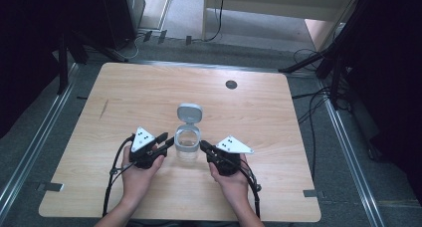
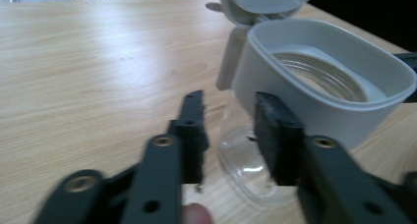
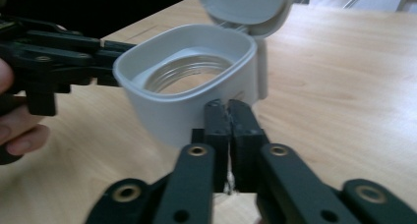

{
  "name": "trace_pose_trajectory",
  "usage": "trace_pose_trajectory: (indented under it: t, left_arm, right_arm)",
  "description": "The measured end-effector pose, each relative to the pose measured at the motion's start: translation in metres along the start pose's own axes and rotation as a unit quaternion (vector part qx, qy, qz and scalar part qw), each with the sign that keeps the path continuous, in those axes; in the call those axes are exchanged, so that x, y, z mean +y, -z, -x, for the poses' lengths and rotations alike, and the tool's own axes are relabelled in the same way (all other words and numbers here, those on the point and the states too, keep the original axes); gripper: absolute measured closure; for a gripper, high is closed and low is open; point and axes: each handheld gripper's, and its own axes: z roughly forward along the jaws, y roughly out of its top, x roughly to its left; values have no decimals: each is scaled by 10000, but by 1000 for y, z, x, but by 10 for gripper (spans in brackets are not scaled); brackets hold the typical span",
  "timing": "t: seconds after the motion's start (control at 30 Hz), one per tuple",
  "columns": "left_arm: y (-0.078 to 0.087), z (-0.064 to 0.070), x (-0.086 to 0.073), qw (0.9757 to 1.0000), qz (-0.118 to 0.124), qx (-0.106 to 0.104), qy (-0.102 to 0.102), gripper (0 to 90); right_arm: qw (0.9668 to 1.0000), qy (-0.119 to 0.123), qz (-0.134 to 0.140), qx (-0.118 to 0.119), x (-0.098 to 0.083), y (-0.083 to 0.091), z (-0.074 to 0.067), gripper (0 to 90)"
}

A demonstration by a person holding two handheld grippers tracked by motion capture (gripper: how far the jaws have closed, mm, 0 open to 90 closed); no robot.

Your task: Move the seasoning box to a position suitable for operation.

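Near the middle of the wooden tabletop [image 1: 149, 87] stands a clear jar [image 1: 187, 146] with a grey collar [image 2: 314, 81] around its mouth and a grey flip lid [image 1: 190, 112] hinged open on the far side. Left tongs [image 1: 167, 140] sit at the jar's left, held in the person's left hand [image 1: 137, 170]; right tongs [image 1: 204, 147] sit at its right, held in the right hand [image 1: 230, 179].

Left gripper view: the left tongs [image 2: 228, 128] stand narrowly apart with nothing between the two black pads, the tips just beside the jar's near wall below the collar. The jar lies ahead and to the right of the gap, its clear base [image 2: 246, 165] resting on the wood.

Right gripper view: the right tongs [image 3: 229, 117] are pressed together, pads touching, gripping nothing, with the tips right up against the collar [image 3: 192, 86]; actual contact cannot be told. The open lid [image 3: 243, 5] rises beyond the rim, and the left tongs [image 3: 110, 62] reach toward the collar from the opposite side.
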Motion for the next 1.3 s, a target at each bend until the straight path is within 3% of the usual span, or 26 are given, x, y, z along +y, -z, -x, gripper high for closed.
trace_pose_trajectory:
  t: [0.03,0.1,0.13,0.23,0.3,0.37,0.4,0.43,0.5,0.6,0.73,0.83,0.97,1.17,1.3]
  left_arm:
    - [5,-11,-3,9998,125,-89,154,463]
    - [9,-16,-3,9998,131,-54,145,335]
    - [14,-23,-5,9999,122,7,114,245]
    - [37,-57,-15,9986,98,22,510,145]
    - [48,-72,-19,9980,153,142,589,139]
    - [61,-88,-24,9974,136,327,621,140]
    - [61,-88,-24,9974,136,327,621,139]
    - [73,-101,-29,9973,115,490,543,139]
    - [83,-111,-33,9968,71,593,536,137]
    - [99,-125,-43,9961,53,646,598,138]
    - [109,-130,-51,9947,57,710,743,139]
    - [112,-128,-53,9945,173,736,725,139]
    - [108,-126,-54,9948,104,756,677,139]
    - [107,-127,-55,9951,103,656,734,139]
    - [107,-128,-55,9951,82,650,736,139]
  right_arm:
    - [10000,49,1,-44,2,-2,6,732]
    - [10000,18,29,-78,2,-2,8,695]
    - [9997,-91,31,-202,6,-2,15,584]
    - [9993,-156,-10,-327,13,-2,23,525]
    - [9989,-218,100,-400,16,0,27,566]
    - [9985,-286,166,-430,22,0,33,695]
    - [9982,-341,245,-418,25,0,36,769]
    - [9981,-404,269,-381,29,0,39,824]
    - [9981,-392,299,-357,36,-2,44,897]
    - [9982,-366,282,-374,46,-5,48,900]
    - [9983,-303,294,-407,59,-13,52,900]
    - [9979,-416,343,-346,68,-22,56,900]
    - [9981,-439,310,-295,76,-31,58,900]
    - [9984,-360,424,-28,90,-41,52,900]
    - [9990,-168,395,137,90,-41,44,887]
